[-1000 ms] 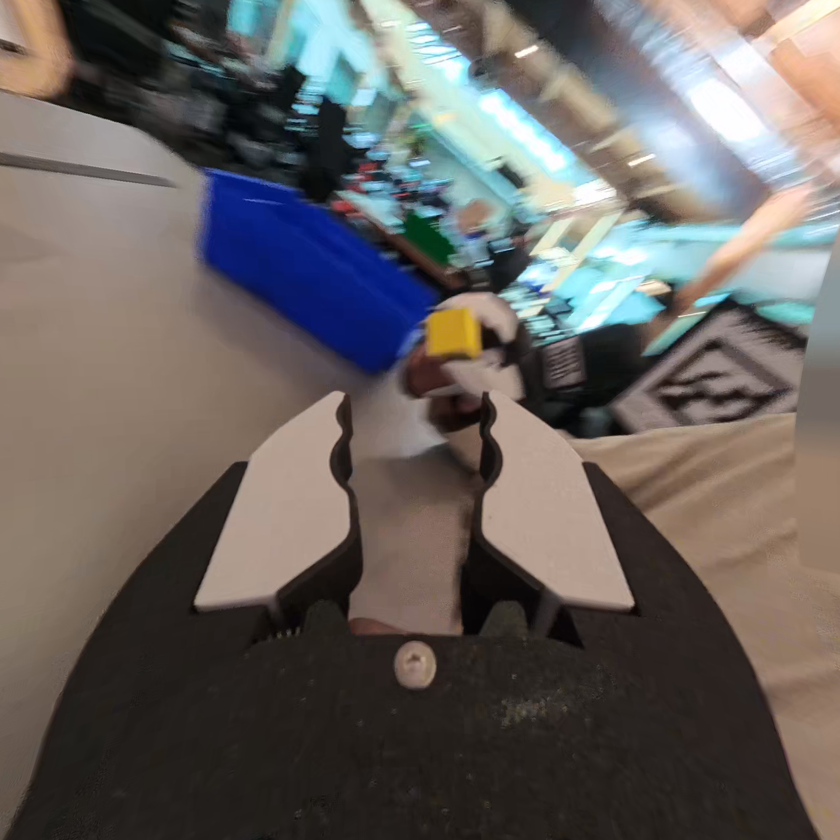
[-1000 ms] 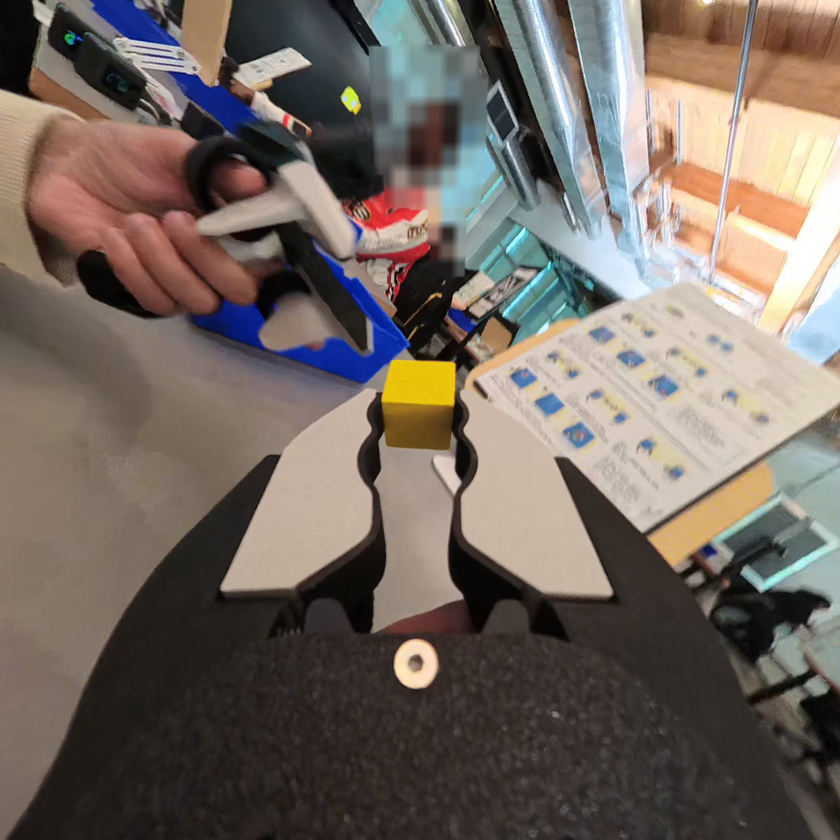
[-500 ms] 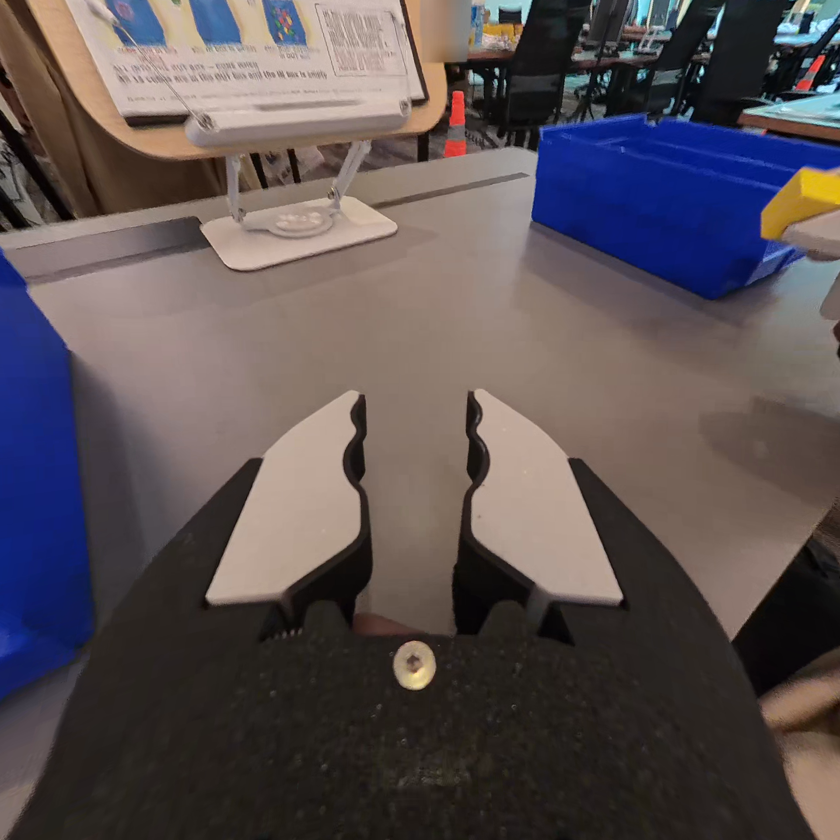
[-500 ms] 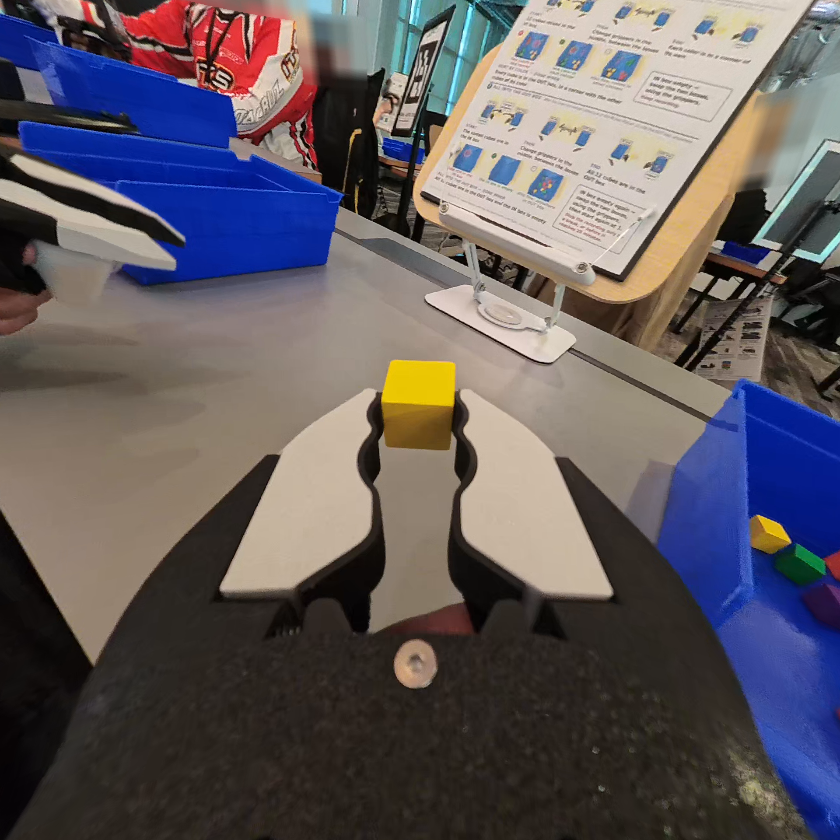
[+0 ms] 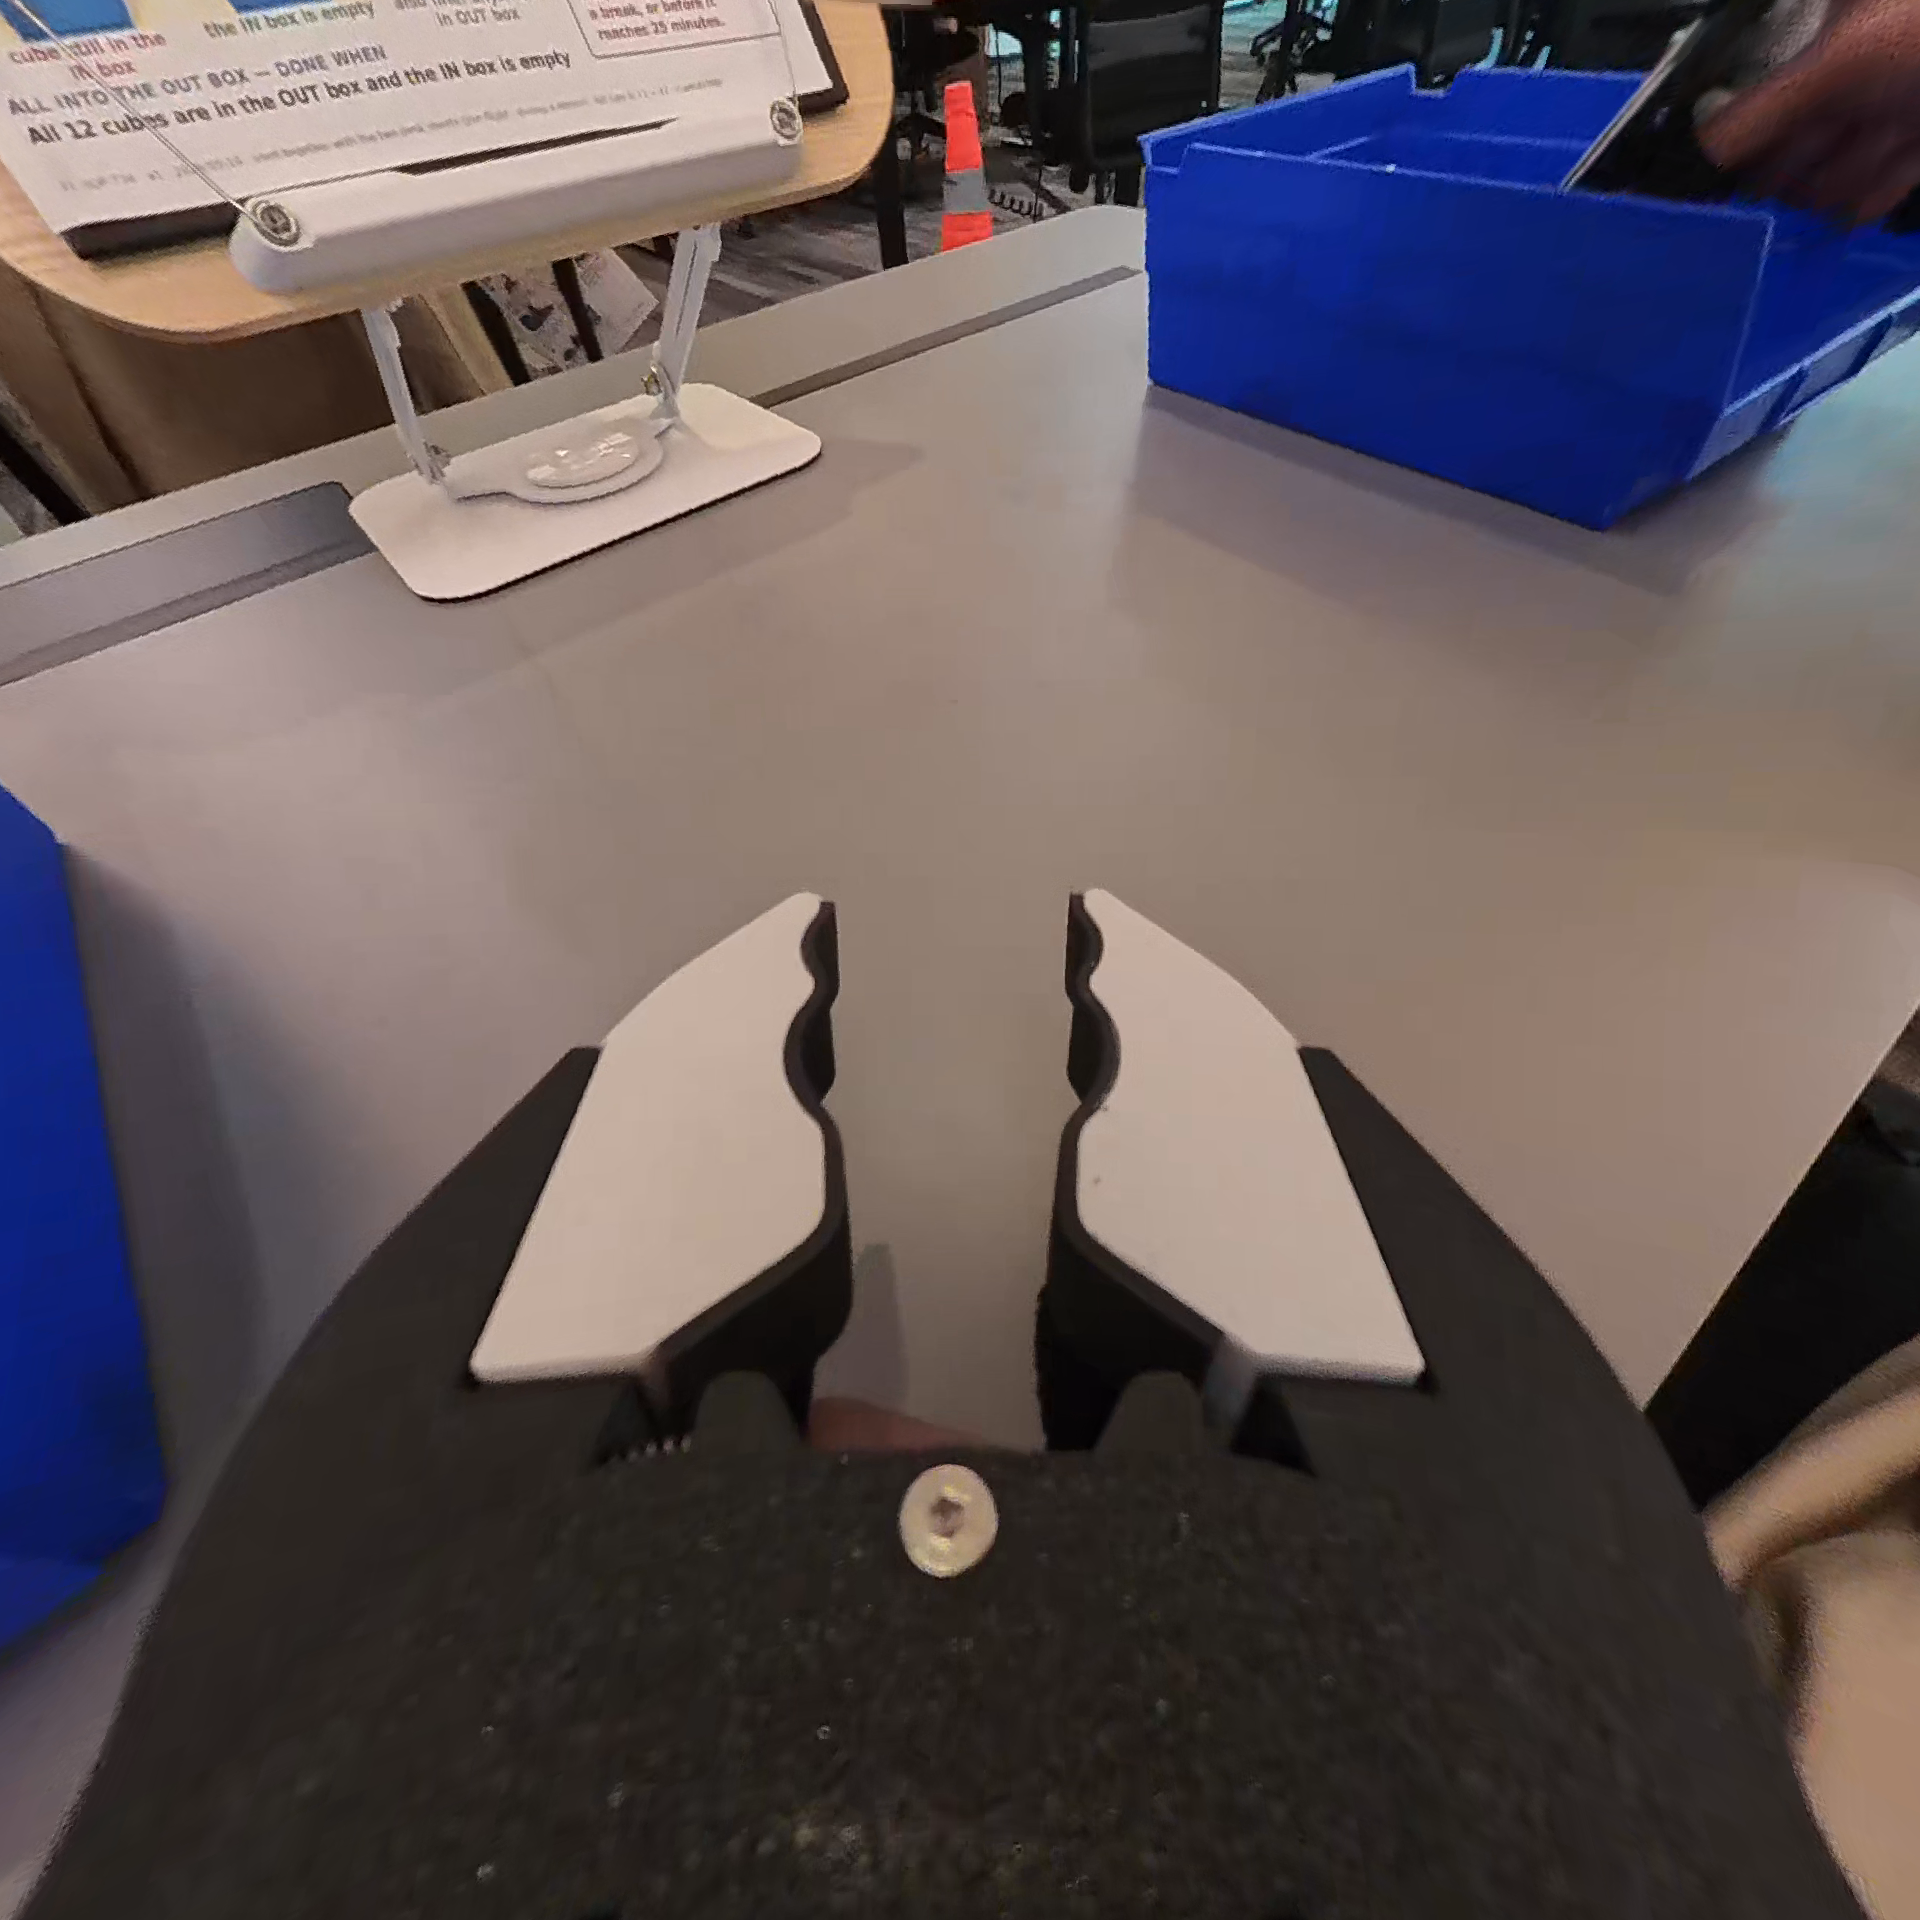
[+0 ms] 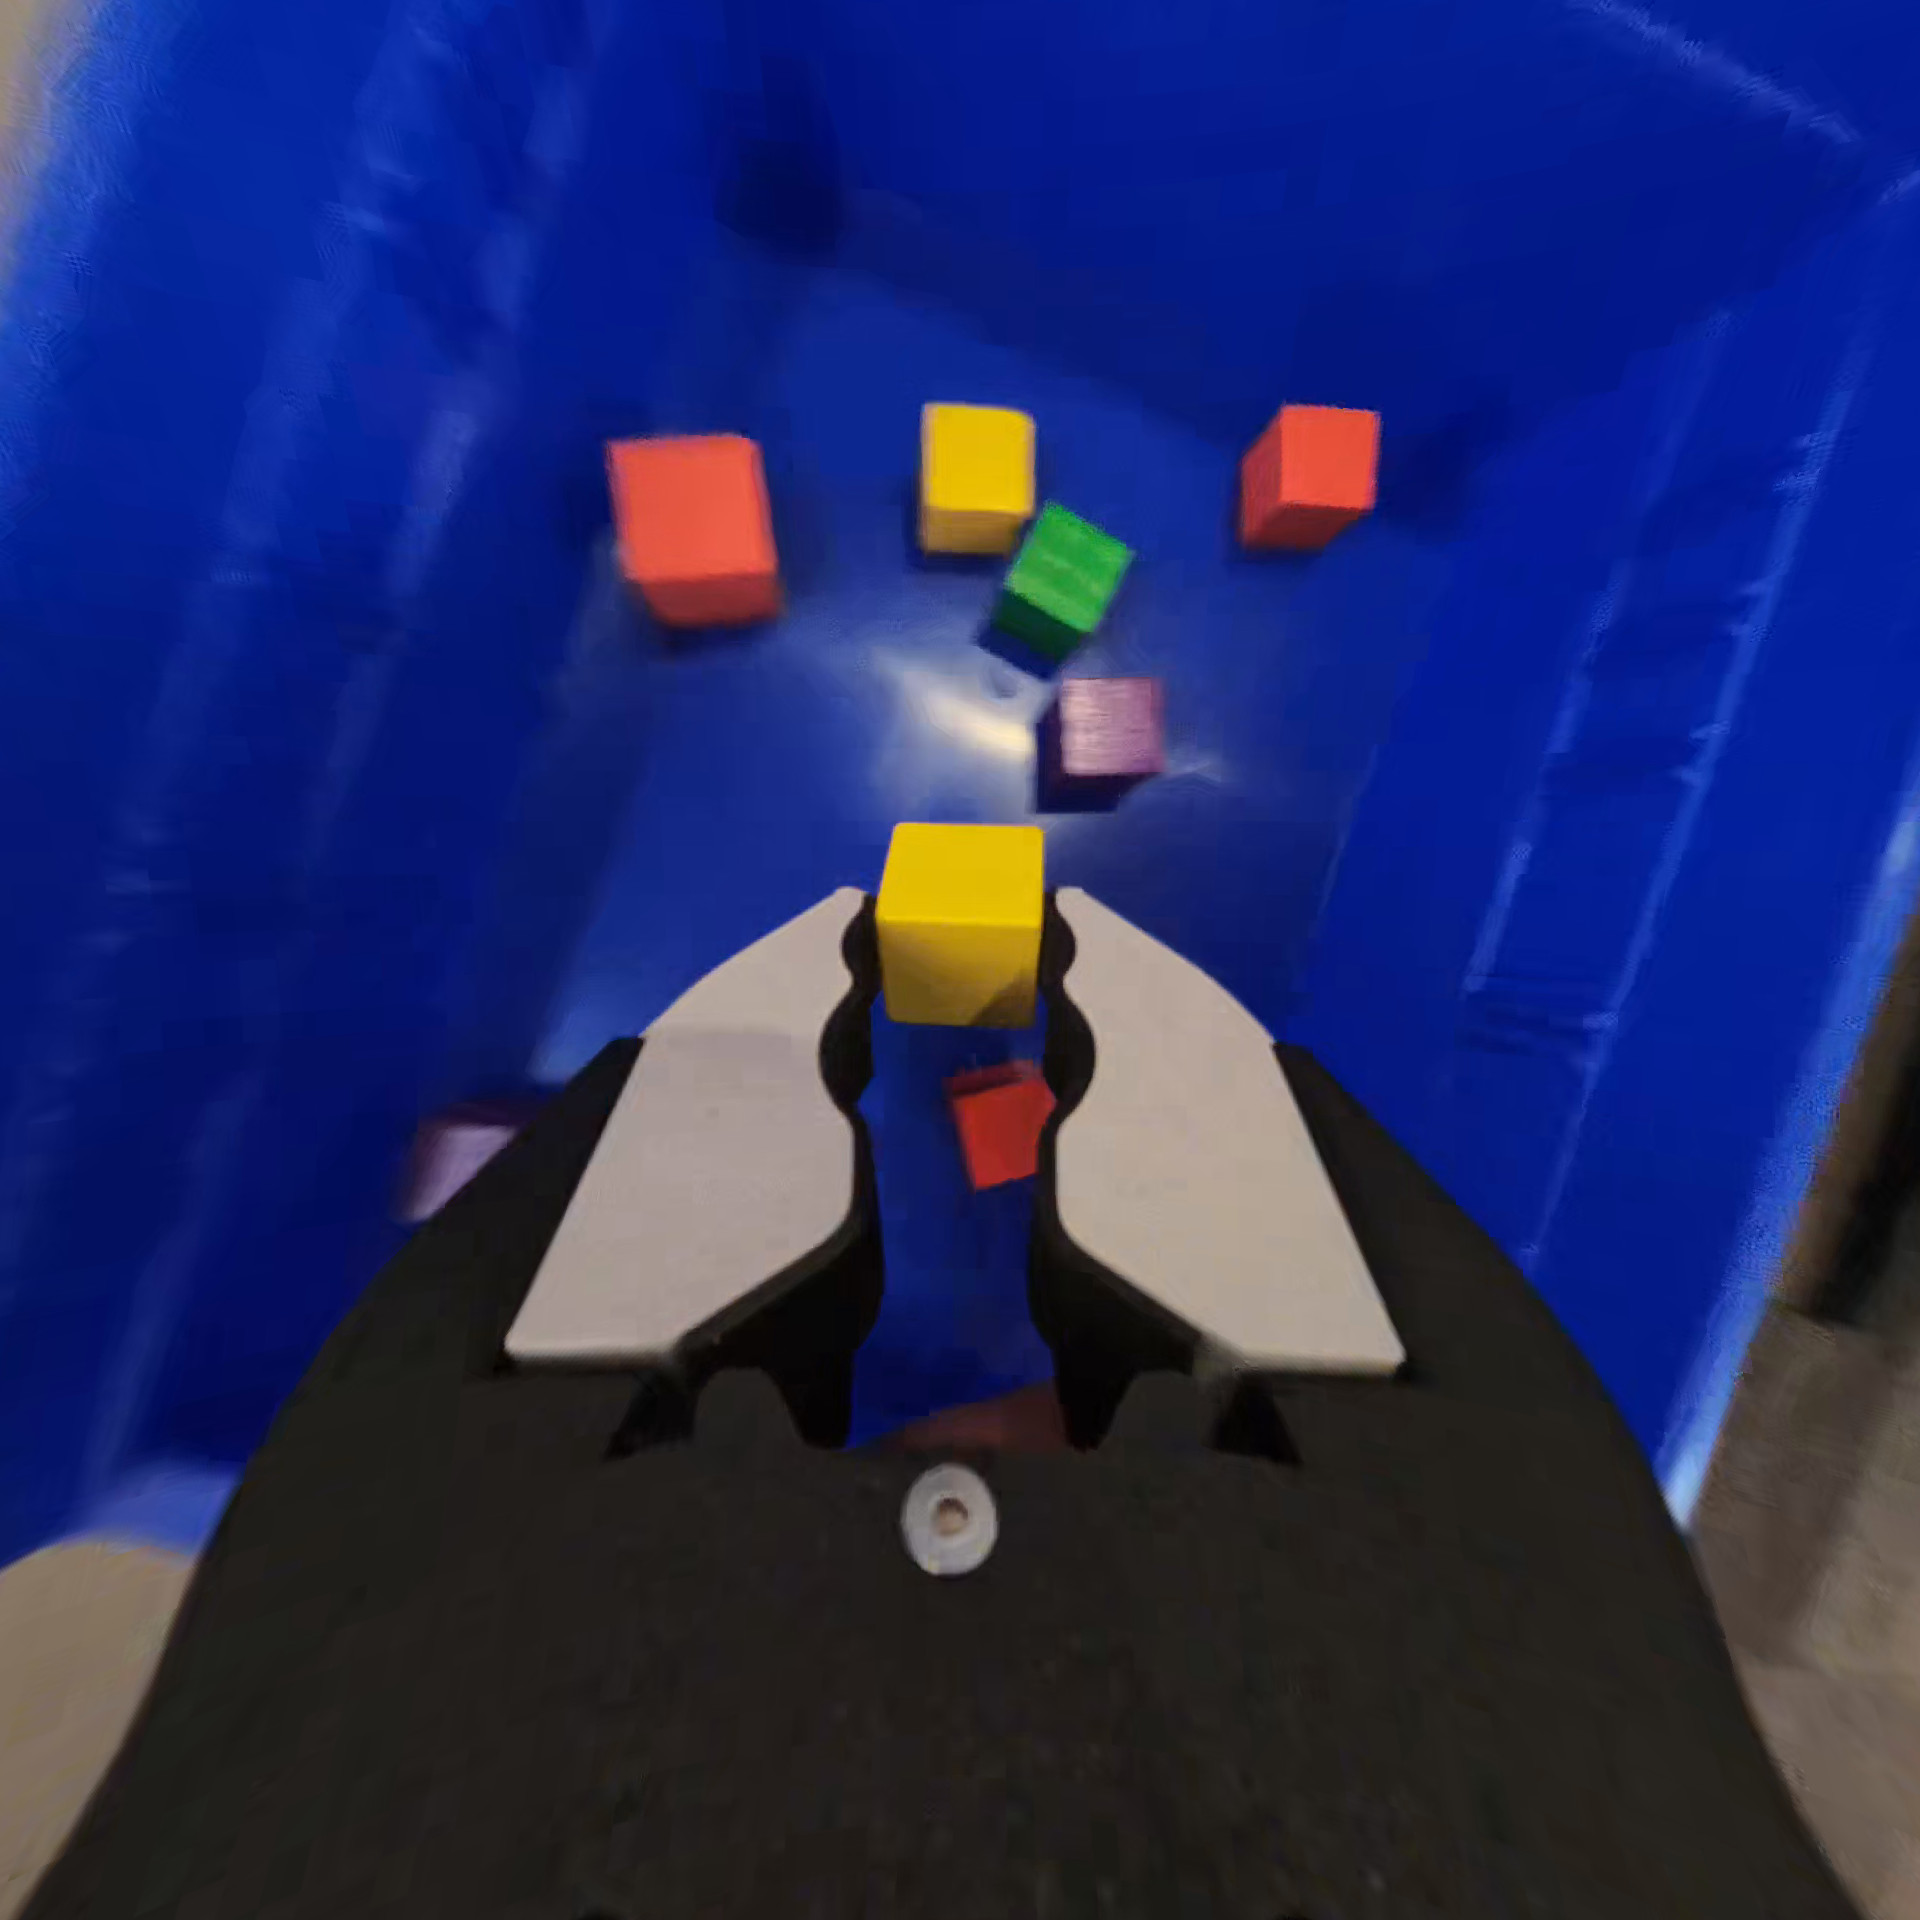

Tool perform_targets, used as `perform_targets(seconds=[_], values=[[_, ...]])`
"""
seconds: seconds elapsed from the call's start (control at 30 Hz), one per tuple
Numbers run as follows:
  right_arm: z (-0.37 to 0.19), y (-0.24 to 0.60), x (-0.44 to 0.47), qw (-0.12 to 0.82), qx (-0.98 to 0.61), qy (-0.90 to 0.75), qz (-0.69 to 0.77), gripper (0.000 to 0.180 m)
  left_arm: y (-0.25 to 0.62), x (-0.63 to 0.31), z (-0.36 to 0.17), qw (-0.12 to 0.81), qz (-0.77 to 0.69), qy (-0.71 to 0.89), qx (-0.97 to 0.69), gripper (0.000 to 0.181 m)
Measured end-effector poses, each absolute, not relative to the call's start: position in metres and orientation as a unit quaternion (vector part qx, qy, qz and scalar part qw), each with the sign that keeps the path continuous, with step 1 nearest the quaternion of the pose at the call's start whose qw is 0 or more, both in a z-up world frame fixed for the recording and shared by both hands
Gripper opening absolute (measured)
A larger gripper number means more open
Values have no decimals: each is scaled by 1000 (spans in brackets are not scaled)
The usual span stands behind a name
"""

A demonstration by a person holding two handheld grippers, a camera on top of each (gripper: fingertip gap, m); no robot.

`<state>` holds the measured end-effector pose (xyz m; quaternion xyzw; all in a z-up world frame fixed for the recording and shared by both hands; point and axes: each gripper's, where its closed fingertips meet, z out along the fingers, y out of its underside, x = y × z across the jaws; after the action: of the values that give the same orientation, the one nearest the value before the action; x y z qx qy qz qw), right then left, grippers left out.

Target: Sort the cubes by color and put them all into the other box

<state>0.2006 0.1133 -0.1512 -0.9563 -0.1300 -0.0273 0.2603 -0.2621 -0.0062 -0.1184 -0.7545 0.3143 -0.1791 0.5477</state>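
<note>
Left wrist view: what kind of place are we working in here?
Likely a shared lab or office set up for data collection: a grey table holding a blue box, a printed instruction sheet on a stand, and an orange traffic cone beside office chairs behind.

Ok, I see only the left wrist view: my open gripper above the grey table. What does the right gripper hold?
Observer: The right gripper is shut on a small yellow cube.
Operator: Where is it?
Observer: Inside a blue plastic box, above the floor.
Operator: And what lies in that box?
Observer: Loose, mixed cubes: three red cubes, a second yellow cube, a green cube and two purple cubes.
</note>
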Motion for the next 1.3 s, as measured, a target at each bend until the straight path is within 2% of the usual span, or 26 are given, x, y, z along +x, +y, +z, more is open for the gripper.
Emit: perform_targets(seconds=[0.07,0.13,0.27,0.33,0.4,0.5,0.57,0.67,0.8,1.03,1.17,1.3], values=[[-161,117,219,218,-963,-130,-84,29,-8,-266,-120,551,-159,321,-753,42],[-176,109,217,163,-977,-123,-56,29,-7,-271,-120,556,-145,323,-752,42],[-162,106,218,186,-973,-120,-65,45,-7,-274,-120,552,-156,315,-756,42],[-128,99,219,248,-957,-111,-96,45,-6,-274,-122,543,-166,310,-763,41],[-83,87,188,367,-919,-119,-80,41,-6,-272,-126,529,-183,302,-771,41],[-34,47,68,558,-804,-174,104,39,-4,-269,-127,518,-208,293,-776,41],[-35,9,-4,610,-738,-186,222,31,0,-271,-127,521,-203,290,-777,41],[-73,-16,-59,599,-735,-238,207,38,3,-269,-126,522,-200,292,-776,41],[-98,-18,-77,589,-741,-282,155,36,1,-266,-131,513,-192,302,-780,41],[-113,-16,-87,572,-746,-316,129,32,-15,-274,-119,485,-219,330,-779,46],[-114,-15,-85,569,-748,-318,126,32,-10,-344,-79,442,-231,328,-802,46],[-118,-13,-84,561,-752,-319,133,30,35,-437,-68,363,-124,398,-834,45]])
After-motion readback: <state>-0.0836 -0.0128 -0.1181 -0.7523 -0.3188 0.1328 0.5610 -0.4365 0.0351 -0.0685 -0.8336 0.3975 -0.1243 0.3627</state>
